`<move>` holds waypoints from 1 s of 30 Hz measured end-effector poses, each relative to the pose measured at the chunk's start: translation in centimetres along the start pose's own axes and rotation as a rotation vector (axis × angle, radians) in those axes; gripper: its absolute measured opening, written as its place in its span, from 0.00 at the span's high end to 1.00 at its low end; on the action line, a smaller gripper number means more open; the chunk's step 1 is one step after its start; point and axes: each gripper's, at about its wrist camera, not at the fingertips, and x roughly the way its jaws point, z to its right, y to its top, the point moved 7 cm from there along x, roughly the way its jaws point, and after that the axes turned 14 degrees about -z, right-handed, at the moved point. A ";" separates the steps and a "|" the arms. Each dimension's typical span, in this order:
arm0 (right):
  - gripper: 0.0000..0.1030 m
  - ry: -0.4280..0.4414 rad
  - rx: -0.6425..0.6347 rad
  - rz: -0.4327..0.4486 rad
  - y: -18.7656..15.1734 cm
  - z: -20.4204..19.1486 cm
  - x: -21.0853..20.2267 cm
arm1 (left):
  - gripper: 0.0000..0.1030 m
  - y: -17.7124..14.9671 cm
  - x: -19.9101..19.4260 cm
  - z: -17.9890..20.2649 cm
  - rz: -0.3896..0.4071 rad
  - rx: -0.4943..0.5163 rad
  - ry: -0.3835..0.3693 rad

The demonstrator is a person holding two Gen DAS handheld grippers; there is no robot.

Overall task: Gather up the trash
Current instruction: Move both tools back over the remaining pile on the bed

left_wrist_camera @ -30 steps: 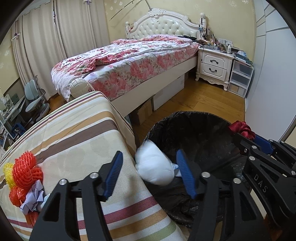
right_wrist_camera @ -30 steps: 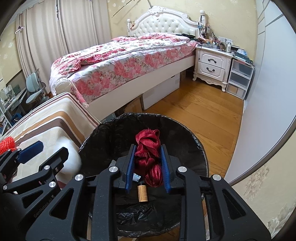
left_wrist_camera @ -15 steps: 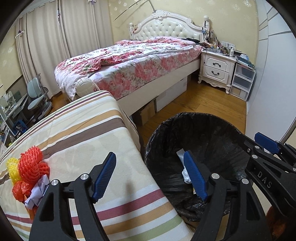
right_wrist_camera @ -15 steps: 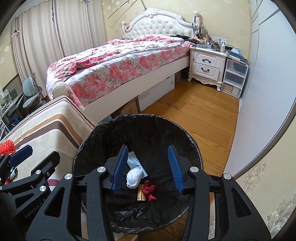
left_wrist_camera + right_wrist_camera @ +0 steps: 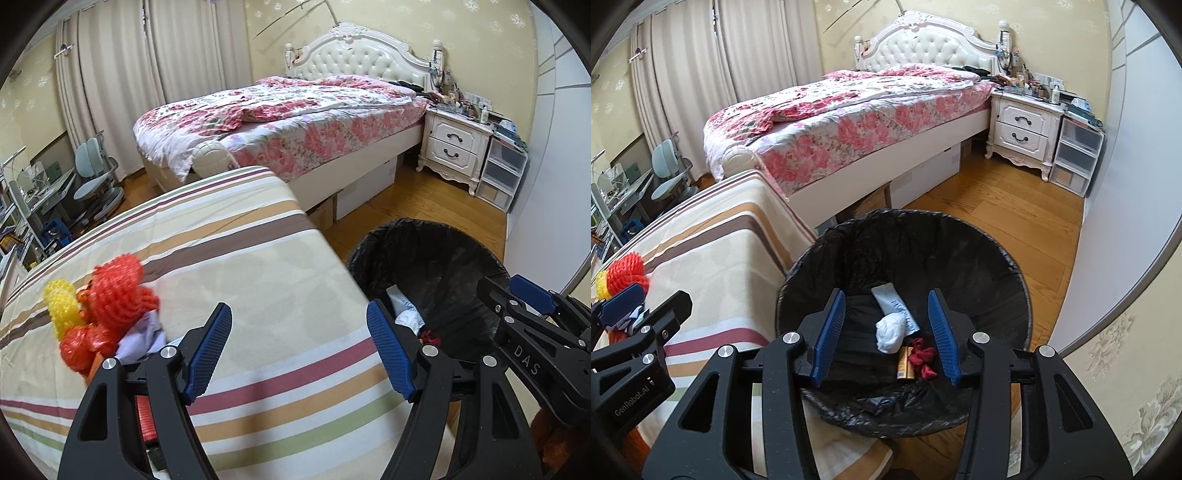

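Note:
A bin with a black liner (image 5: 1004, 266) stands on the floor beside a table with a striped cloth (image 5: 258, 258). In the bin lie a white paper wad (image 5: 890, 332), a red net (image 5: 923, 356), a white packet (image 5: 892, 301) and a small yellow tube (image 5: 905, 363). My right gripper (image 5: 886, 314) hangs open above them, holding nothing. Over the striped cloth near its bin-side edge, my left gripper (image 5: 297, 332) is open and empty. On the cloth to its left sit red and yellow foam nets (image 5: 114, 295) and crumpled paper (image 5: 144, 336).
A bed with a floral quilt (image 5: 295, 122) stands behind the table, with boxes underneath. A white nightstand (image 5: 1023, 129) and plastic drawers (image 5: 1075, 158) line the far wall. Wooden floor (image 5: 997, 218) lies between bin and nightstand. Desk chairs (image 5: 96, 177) are at far left.
Both grippers opened. The white wad fell from the left one and the red net from the right one into the bin. The left gripper then swung left over the striped cloth.

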 end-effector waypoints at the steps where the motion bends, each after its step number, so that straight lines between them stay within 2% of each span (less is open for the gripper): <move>1: 0.56 0.003 -0.006 0.000 -0.1 -0.4 -0.1 | 0.29 -0.2 -0.1 -0.5 -0.001 -0.008 0.004; 20: 0.56 0.099 -0.175 -0.027 -3.6 -10.4 -1.6 | 0.29 -6.0 -2.7 -12.1 -0.030 -0.197 0.090; 30: 0.55 0.118 -0.248 -0.045 -5.7 -13.9 -2.0 | 0.29 -8.8 -3.6 -15.5 -0.048 -0.254 0.107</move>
